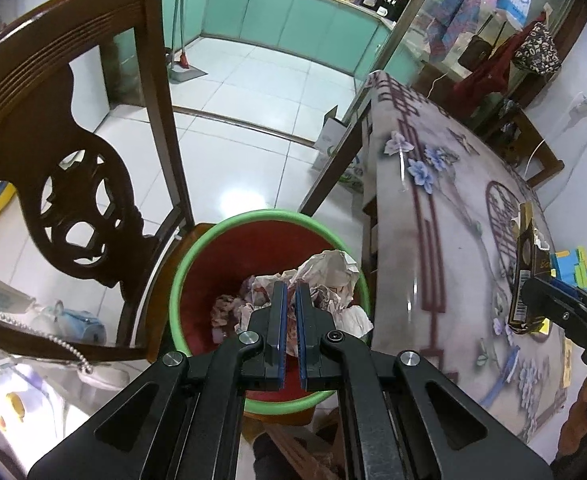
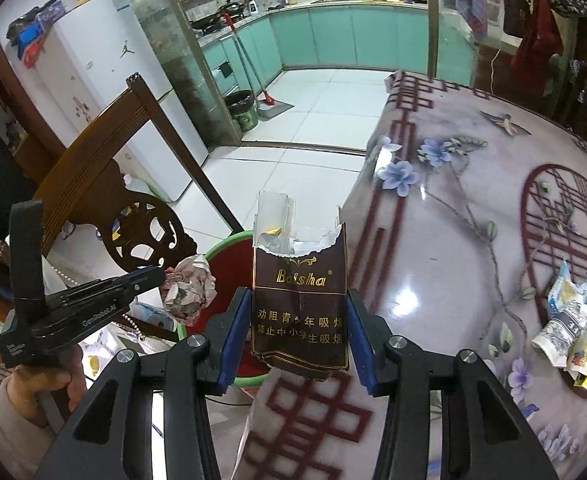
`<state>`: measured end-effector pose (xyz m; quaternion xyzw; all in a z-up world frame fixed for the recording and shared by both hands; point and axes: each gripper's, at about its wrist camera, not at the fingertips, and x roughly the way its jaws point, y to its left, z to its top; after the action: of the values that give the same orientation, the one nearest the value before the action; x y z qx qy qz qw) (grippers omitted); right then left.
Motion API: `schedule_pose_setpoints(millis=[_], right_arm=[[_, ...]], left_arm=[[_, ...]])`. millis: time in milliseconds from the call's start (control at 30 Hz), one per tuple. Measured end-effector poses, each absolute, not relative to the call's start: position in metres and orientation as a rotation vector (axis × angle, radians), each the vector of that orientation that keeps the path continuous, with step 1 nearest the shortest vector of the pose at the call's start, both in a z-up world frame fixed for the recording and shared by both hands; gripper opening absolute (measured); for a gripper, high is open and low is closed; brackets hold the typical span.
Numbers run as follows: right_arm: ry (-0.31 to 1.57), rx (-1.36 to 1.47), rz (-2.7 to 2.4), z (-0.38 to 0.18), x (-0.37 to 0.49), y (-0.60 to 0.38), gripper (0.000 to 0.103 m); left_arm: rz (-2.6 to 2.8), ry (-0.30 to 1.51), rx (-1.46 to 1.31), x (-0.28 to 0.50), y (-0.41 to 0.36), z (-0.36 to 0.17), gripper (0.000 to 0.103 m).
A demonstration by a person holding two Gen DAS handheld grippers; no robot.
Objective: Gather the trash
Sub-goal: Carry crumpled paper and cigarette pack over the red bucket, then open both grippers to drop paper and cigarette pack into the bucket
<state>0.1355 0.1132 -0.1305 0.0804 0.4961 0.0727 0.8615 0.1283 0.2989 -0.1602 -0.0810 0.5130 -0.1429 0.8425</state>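
Observation:
My left gripper [image 1: 290,288] is shut on a crumpled paper ball [image 2: 191,290] and holds it over the green-rimmed red trash bin [image 1: 185,264]. Several crumpled papers [image 1: 333,280] lie inside the bin. The left gripper also shows in the right wrist view [image 2: 161,276]. My right gripper [image 2: 298,312] is shut on a torn brown Baisha cigarette pack [image 2: 301,304], held upright above the table's near edge. The pack also shows in the left wrist view [image 1: 527,276].
A dark carved wooden chair [image 1: 73,184] stands left of the bin. The flowered table [image 2: 473,220] is on the right, with several wrappers [image 2: 577,320] lying on it. White tile floor [image 1: 233,120] lies beyond, with a broom and a dark bin [image 2: 241,110].

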Motion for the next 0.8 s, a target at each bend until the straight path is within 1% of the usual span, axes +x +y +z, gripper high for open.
schedule_pose_setpoints(millis=[367, 800], right_arm=[[1.079, 0.134, 0.169, -0.141, 0.155, 0.128, 0.045], [1.102, 0.141, 0.218, -0.155, 0.172, 0.142, 0.045]], left_arm=[[-0.291, 1.108, -0.177, 0.145, 0.305, -0.174, 0.004], [-0.304, 1.142, -0.134, 0.165, 0.292, -0.184, 0.004]])
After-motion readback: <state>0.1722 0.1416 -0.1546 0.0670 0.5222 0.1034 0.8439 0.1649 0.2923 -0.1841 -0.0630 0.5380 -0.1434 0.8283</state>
